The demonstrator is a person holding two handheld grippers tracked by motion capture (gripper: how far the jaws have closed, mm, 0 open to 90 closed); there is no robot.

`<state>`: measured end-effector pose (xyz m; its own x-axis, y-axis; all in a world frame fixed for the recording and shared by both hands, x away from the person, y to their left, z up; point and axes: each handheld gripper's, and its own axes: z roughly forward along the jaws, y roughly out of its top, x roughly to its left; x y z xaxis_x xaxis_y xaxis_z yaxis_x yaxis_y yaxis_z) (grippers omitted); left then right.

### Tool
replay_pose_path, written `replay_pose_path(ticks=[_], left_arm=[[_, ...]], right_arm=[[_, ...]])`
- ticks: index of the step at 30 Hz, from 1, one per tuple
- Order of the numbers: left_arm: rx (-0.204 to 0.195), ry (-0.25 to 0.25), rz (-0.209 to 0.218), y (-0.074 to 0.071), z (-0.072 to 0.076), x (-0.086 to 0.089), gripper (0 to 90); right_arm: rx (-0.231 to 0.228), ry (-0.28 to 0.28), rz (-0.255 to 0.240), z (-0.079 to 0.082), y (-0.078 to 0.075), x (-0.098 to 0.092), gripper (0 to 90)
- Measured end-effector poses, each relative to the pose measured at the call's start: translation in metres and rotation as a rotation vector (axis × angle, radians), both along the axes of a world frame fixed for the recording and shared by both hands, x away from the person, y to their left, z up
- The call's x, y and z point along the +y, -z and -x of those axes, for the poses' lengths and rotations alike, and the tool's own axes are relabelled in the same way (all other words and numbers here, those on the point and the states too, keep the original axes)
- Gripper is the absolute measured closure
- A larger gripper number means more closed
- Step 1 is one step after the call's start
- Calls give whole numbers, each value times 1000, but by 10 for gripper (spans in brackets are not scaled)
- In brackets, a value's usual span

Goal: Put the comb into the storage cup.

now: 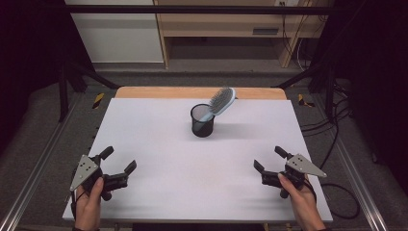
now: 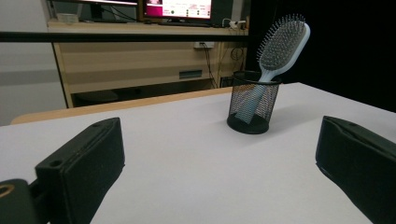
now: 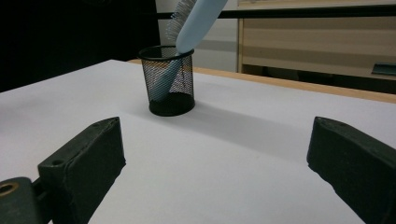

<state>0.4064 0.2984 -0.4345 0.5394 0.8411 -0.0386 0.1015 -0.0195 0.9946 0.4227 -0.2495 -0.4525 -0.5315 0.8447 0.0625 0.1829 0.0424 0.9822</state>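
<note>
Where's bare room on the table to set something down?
Bare: the wide strip between left gripper and right gripper, and both sides of the mesh cup. Crowded only at the cup, where the hairbrush leans out to its right.

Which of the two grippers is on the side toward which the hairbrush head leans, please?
The right gripper: the hairbrush tilts out of the mesh cup toward its side, away from the left gripper.

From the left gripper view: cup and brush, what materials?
Cup: looks like black wire mesh, likely metal, matte; you see through its wall to the handle inside. Hairbrush: pale blue body, smooth with a slight sheen, probably plastic; dark pad with fine pins, pin material unclear. Tabletop: matte white sheet, wood edge behind.
</note>
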Motion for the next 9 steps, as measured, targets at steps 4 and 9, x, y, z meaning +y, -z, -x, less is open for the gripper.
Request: replay_pose_path(ticks=[4, 9], left_arm=[[-2, 5, 4, 0, 0, 0, 14], [2, 9, 5, 0, -1, -2, 14]], right_arm=[[2, -12, 11, -3, 1, 7, 42], [2, -21, 29, -3, 2, 11, 42]])
